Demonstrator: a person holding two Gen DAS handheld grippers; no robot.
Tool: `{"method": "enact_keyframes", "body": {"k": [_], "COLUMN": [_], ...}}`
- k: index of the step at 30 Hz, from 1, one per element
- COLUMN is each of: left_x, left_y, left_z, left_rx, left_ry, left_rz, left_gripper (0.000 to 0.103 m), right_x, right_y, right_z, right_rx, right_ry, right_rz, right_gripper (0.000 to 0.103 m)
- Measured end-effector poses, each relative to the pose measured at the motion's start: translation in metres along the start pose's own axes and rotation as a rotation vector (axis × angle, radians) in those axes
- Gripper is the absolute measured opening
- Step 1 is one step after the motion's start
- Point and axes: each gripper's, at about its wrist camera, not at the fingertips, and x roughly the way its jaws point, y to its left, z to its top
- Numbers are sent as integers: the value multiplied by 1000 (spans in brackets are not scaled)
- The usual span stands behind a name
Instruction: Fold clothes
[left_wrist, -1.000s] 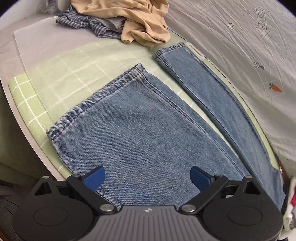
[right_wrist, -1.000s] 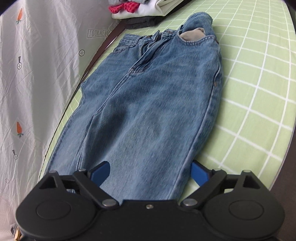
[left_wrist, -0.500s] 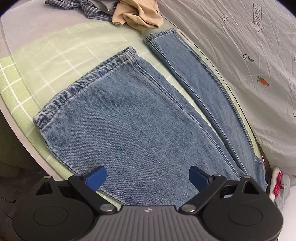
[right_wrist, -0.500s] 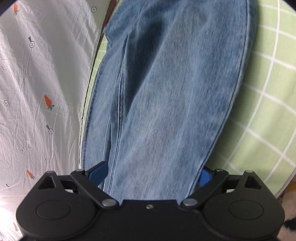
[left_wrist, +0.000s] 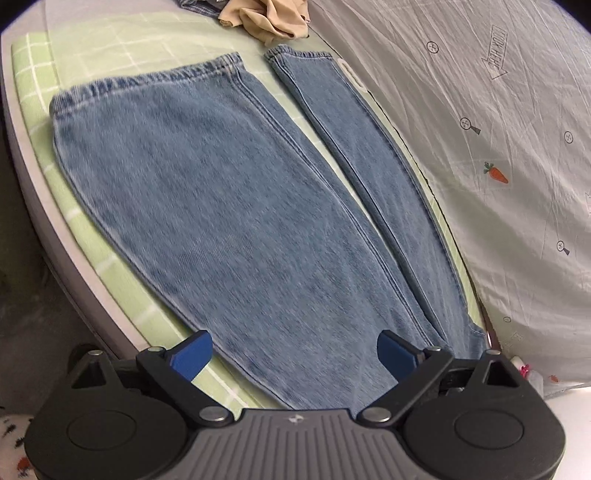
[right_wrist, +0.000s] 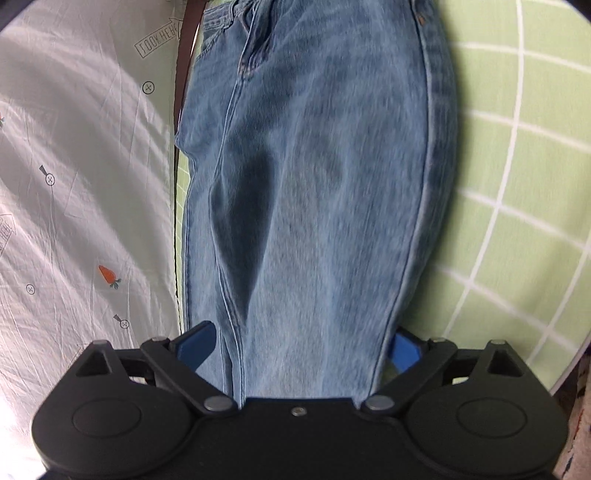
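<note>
A pair of blue jeans lies flat on a green checked mat, legs side by side with hems at the far end in the left wrist view. My left gripper is open, hovering over the near leg around knee height. In the right wrist view the same jeans run away toward the waistband and fly at the top. My right gripper stands open close above the thigh part, its blue pads on either side of the denim, nothing held.
A beige garment and a plaid shirt are heaped beyond the hems. A white sheet printed with carrots borders the far side of the mat. The mat's near edge drops off to a dark floor.
Both grippers have drawn back along the jeans and lowered. The left view now shows more of the legs and hems; the right view has closed in on the thigh area, losing the far clothes pile.
</note>
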Motion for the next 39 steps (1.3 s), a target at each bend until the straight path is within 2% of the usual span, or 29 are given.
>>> {"method": "enact_keyframes", "body": {"k": [6, 11, 16, 24, 30, 34, 39], "left_x": [25, 41, 51, 42, 26, 20, 19], "left_y": [-33, -52, -59, -57, -61, -60, -58], "left_z": [-62, -81, -89, -78, -58, -40, -19], "left_rx": [-16, -40, -91, -193, -147, -148, -142], "left_ry": [47, 86, 101, 49, -68, -123, -137], "left_rz": [-67, -129, -150, -165, -49, -57, -40], "left_gripper": [95, 95, 95, 95, 95, 95, 95], "right_x": [-9, -13, -16, -16, -16, -17, -18], "right_y": [-6, -12, -11, -13, -17, -18, -19], "right_z": [50, 66, 78, 86, 87, 84, 83], "right_rx": [-17, -44, -69, -53, -5, 18, 49], "right_ry": [45, 112, 139, 144, 115, 84, 40], "right_rz": [22, 43, 38, 56, 76, 79, 77], "right_gripper": [98, 98, 98, 98, 98, 98, 98]}}
